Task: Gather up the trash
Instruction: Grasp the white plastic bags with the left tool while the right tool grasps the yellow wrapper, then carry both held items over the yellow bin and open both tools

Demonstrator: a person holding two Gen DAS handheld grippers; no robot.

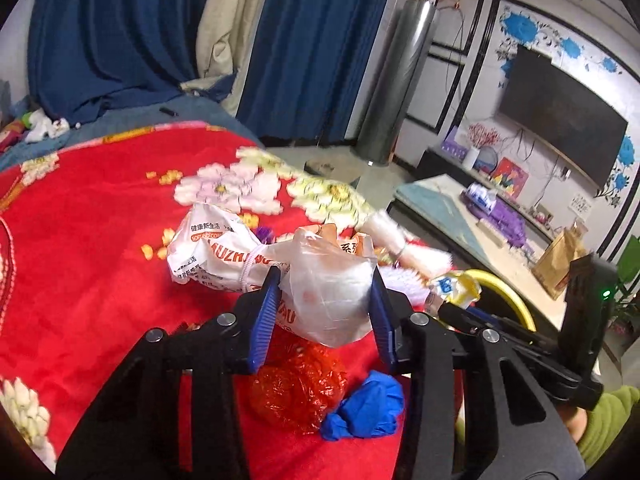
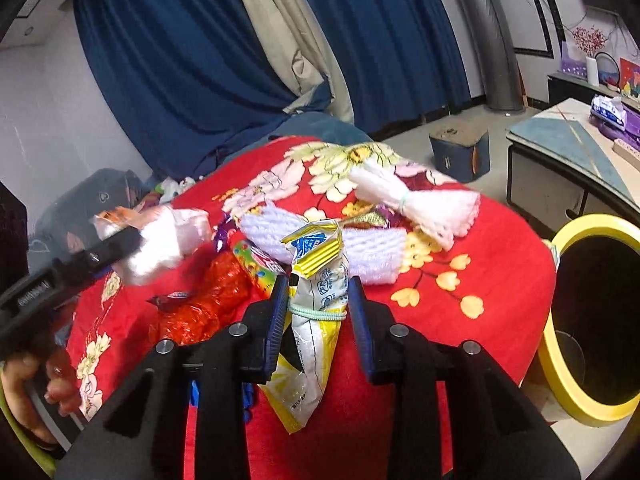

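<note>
My left gripper (image 1: 325,286) is shut on a clear plastic bag (image 1: 330,296) stuffed with white wrapping, held above the red floral blanket (image 1: 80,260). A white printed wrapper (image 1: 216,252) tied with a band lies just behind it. A crumpled red bag (image 1: 298,388) and a blue glove (image 1: 366,412) lie below. My right gripper (image 2: 318,304) is shut on a yellow-white wrapper (image 2: 316,320) tied with a green band. The yellow-rimmed bin (image 2: 596,320) stands at the right, open and dark inside. White foam nets (image 2: 416,204) lie beyond.
Blue curtains (image 2: 192,60) hang behind the blanket. A low pale table (image 2: 568,148) with purple items stands right of the bin. A small dark box (image 2: 460,152) sits on the floor. A TV (image 1: 560,120) hangs on the far wall.
</note>
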